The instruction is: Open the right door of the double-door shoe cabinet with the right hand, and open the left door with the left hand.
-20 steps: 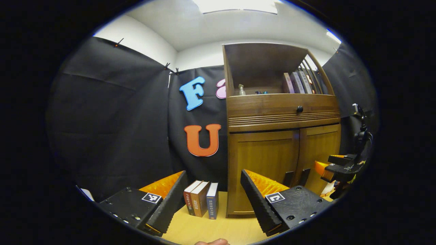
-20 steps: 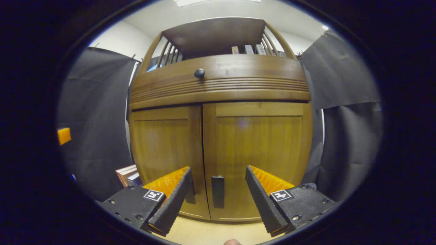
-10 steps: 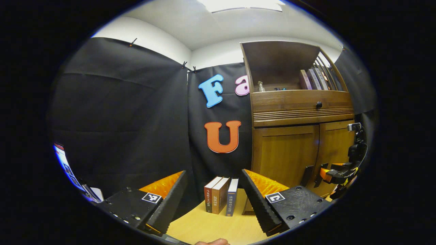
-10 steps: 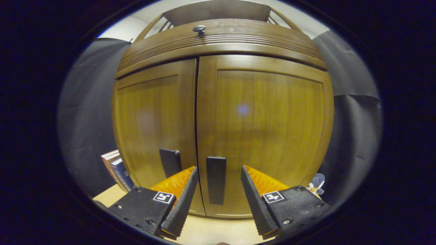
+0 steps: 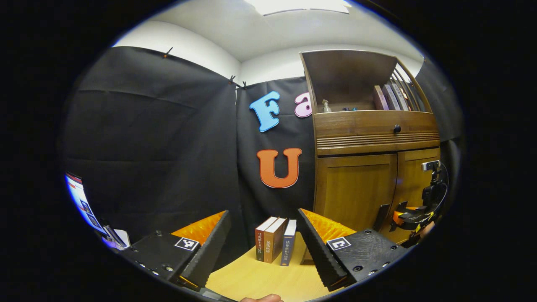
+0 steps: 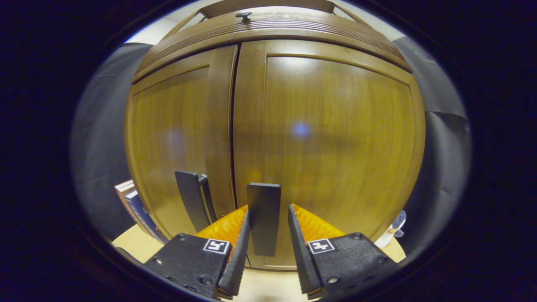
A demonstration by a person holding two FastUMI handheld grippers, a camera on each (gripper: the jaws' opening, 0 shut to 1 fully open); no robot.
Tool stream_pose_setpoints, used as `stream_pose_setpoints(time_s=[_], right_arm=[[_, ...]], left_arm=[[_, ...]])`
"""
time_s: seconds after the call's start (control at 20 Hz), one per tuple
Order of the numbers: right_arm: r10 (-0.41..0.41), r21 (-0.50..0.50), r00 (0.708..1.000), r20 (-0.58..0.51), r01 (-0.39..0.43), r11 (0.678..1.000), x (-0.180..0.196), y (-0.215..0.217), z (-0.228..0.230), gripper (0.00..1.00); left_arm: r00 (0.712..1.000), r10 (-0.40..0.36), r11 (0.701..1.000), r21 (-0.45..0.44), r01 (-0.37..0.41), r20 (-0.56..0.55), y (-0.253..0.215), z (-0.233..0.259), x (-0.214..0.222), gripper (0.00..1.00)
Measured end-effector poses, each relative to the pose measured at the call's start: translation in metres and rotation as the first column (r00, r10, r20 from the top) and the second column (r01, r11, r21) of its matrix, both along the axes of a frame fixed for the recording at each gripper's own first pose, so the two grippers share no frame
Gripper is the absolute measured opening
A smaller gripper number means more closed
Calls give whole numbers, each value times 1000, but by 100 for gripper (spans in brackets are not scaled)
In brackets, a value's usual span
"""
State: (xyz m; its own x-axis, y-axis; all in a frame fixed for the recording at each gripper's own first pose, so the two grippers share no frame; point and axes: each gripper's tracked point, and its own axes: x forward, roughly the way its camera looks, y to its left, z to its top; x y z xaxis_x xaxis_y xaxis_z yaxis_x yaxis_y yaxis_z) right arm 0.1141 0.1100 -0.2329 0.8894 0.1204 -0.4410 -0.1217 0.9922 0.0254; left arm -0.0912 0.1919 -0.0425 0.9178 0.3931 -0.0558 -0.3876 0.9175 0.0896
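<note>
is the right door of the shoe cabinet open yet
Still shut. In the right gripper view the right door lies flush with the left door, only a thin seam between. The right hand-held gripper straddles its handle.

The left gripper (image 5: 264, 241) is held level with its fingers spread wide and nothing between them, while the right gripper (image 6: 267, 247) has its fingers narrowed to a slim gap, whether gripping I cannot tell.

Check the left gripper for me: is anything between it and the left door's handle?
Nothing visible blocks it. The left gripper hangs open, off to the cabinet's left side, with three books standing ahead between its fingers. The left door's handle is bare; the right gripper brackets only the right door's handle.
</note>
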Motion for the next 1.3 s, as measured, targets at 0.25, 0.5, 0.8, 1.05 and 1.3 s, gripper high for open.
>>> stream_pose_setpoints(time_s=[0.25,0.5,0.8,1.05,1.3], right_arm=[[-22,-5,1000,2,22,1000,4,6,-8,42],[-17,0,1000,-22,17,1000,1,5,-9,36],[-21,19,999,-48,22,1000,1,5,-7,31],[-9,38,999,-46,11,999,2,4,-9,31],[5,56,1000,-24,-3,998,-1,3,-5,29]], left_arm=[[1000,-5,1000,1,5,0,-3,0,-1,95],[1000,-16,1000,-10,16,-6,-7,-3,-4,95],[998,-59,998,-19,59,-10,-20,-8,-6,95],[992,-125,992,-35,124,-13,-37,-13,5,95],[976,-215,975,-58,213,-28,-68,-25,21,95]])
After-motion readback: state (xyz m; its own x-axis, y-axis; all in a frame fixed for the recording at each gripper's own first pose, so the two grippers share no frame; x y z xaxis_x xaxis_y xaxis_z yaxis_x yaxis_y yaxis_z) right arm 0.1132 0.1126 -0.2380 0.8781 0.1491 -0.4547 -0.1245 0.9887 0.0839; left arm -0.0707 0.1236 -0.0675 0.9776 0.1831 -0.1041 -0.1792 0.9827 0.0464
